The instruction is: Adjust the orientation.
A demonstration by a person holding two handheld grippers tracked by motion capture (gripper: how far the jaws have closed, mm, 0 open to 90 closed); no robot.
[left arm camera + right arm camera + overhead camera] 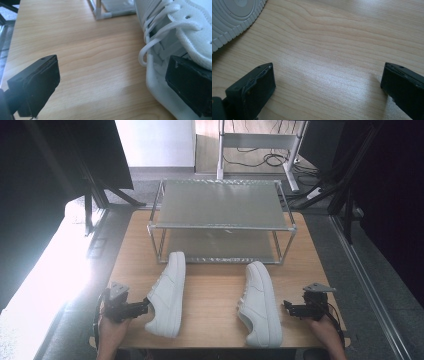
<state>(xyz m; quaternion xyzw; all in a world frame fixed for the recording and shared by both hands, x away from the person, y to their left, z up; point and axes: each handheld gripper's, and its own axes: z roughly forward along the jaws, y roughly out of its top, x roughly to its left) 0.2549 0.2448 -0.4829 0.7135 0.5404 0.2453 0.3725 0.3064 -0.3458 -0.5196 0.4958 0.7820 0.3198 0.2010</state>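
A: Our left shoe [167,296] lies on its side on the bench [215,295], laces and tongue turned toward us, with the left fingers [113,82] spread wide around its collar. One finger is already inside the opening, tucked under the tongue; the other hangs over bare wood, well apart from the shoe.

B: So we're not gripping yet. What should we mind before we close?

A: We'd slide in a little deeper so the inner finger sits against the padded side wall, not against the loose lace loop [143,53] just ahead of it. If we pinch the lace alone, we judge the shoe would swing and slip.

B: And the outer finger?

A: It has to come in against the outside of the wall, so we clamp that wall and nothing else. It's soft, so we'd squeeze firmly and lift level.

B: And the other side?

A: The right fingers [328,83] are released too, holding nothing, over bare bench. The right shoe [260,302] lies ahead of them and off to one side, sole showing, well apart.

B: Beyond that?

A: The metal rack [222,222] stands past both shoes, its shelves bare, probably where they go.
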